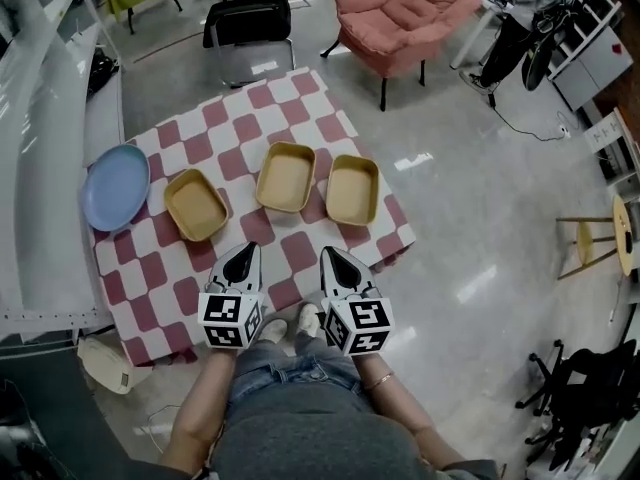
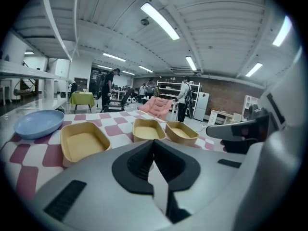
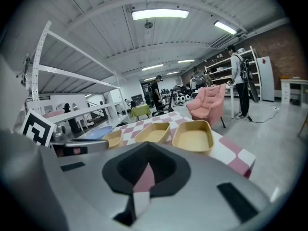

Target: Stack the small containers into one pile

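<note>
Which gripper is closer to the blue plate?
Left. The left gripper is over the near edge of the checkered table, with the blue plate to its left and farther back. The right gripper is beside it, farther from the plate.

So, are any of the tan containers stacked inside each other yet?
No, the left container, middle container and right container sit apart on the checkered cloth.

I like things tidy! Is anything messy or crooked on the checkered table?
Nothing is spilled or broken. Only the left container sits turned a bit, out of line with the middle container and the right container.
</note>
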Available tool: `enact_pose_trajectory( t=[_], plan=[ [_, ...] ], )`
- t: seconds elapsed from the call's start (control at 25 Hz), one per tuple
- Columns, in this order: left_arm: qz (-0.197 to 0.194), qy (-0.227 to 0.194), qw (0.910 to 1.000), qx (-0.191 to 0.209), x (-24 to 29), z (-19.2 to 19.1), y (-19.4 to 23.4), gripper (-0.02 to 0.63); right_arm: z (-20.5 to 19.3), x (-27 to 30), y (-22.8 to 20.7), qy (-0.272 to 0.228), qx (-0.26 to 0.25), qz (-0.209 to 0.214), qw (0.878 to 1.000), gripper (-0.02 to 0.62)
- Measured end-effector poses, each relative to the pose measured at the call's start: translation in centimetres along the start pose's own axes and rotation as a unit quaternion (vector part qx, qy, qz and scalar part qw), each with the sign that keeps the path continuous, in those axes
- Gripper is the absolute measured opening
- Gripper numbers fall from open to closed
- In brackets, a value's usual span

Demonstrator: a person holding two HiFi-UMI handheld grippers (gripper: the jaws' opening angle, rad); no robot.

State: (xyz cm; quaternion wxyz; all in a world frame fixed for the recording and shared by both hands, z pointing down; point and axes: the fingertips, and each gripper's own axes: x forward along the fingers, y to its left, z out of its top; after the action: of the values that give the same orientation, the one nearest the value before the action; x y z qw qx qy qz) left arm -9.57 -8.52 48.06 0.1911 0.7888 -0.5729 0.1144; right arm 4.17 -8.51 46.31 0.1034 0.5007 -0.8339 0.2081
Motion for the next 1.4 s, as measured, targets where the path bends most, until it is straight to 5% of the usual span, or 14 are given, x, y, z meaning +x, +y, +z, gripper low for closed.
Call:
enact_pose_trajectory(
  t=[0.4, 0.76, 1.24, 1.4],
  plan=[
    [0.119, -0.018, 0.9916, -0.047, -3.8, -0.8, 3.8, 0.017, 0.2, 3.0, 3.3, 0.023, -0.04, 0.106, 0.993, 0.011],
    [0.242, -0.027, 0.9657, -0.089, -6.2, -1.2, 10.9, 0.017, -0.2, 6.6, 8.0, 0.043, -0.072, 0.183, 0.98, 0.011],
    [0.277, -0.011, 0.9547, -0.109, -3.4, -1.2, 19.0, 0.024, 0.4, 13.0, 12.2, 0.059, -0.108, 0.209, 0.97, 0.011],
    [0.275, -0.001, 0.9551, -0.109, -1.9, -1.0, 20.7, 0.091, 0.6, 14.6, 13.4, 0.064, -0.115, 0.217, 0.967, 0.011]
  ],
)
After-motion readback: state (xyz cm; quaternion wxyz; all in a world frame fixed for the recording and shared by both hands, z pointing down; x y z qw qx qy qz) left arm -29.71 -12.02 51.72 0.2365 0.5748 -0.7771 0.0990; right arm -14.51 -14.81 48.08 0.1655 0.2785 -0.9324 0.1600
